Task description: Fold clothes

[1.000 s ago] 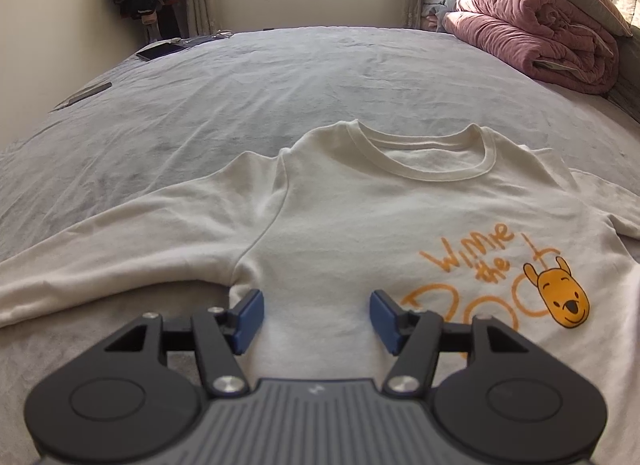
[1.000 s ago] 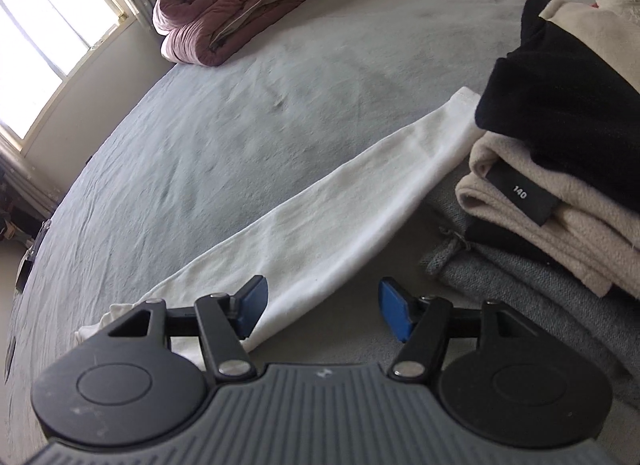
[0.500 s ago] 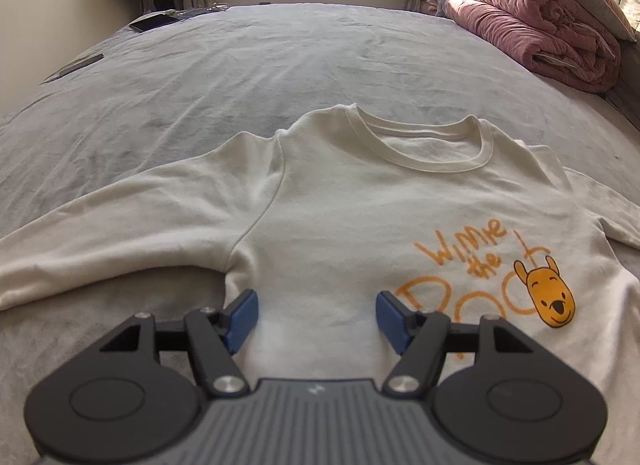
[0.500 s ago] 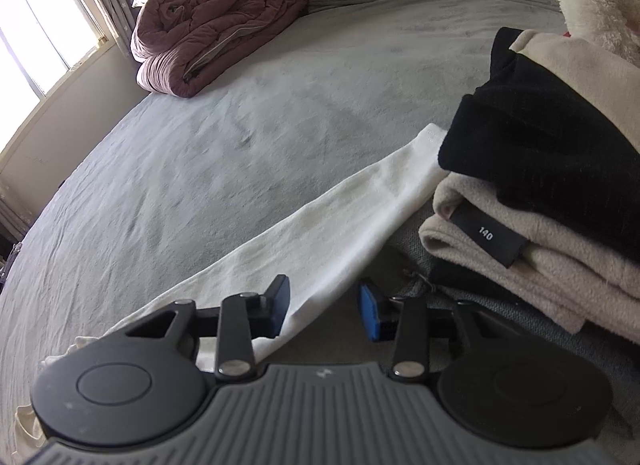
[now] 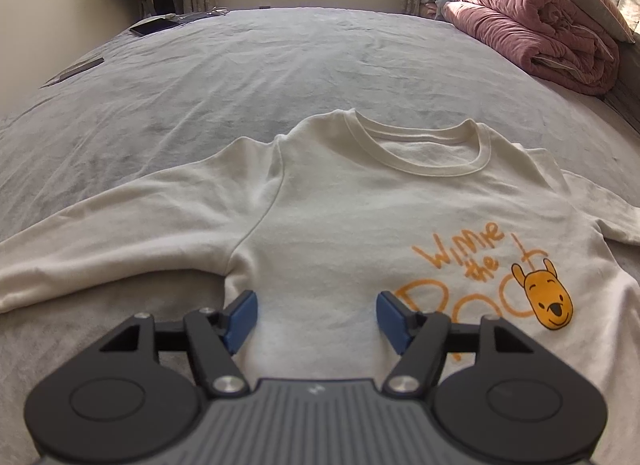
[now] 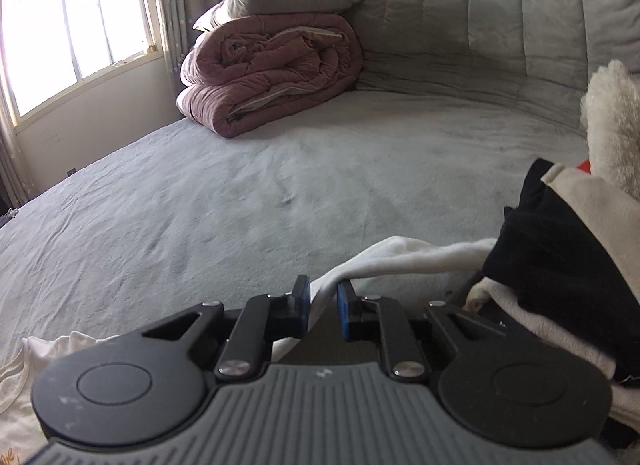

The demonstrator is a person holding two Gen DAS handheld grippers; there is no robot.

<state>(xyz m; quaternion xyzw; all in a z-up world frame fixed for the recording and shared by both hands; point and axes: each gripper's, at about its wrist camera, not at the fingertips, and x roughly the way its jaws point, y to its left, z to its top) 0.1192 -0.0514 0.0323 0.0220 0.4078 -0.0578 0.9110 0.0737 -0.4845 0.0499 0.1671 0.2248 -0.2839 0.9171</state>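
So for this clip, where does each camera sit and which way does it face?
Left wrist: on the left tongs, open, angled down over the cream sweatshirt toward the window wall.
Right wrist: on the right tongs, just closing on the sweatshirt's sleeve, beside stacked clothes.
Shared: sweatshirt, grey bed, pink quilt.

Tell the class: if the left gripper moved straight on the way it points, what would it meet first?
Most likely the chest of the cream sweatshirt, spread flat on the grey bed; the left gripper hangs open just above it, though depth is unclear.
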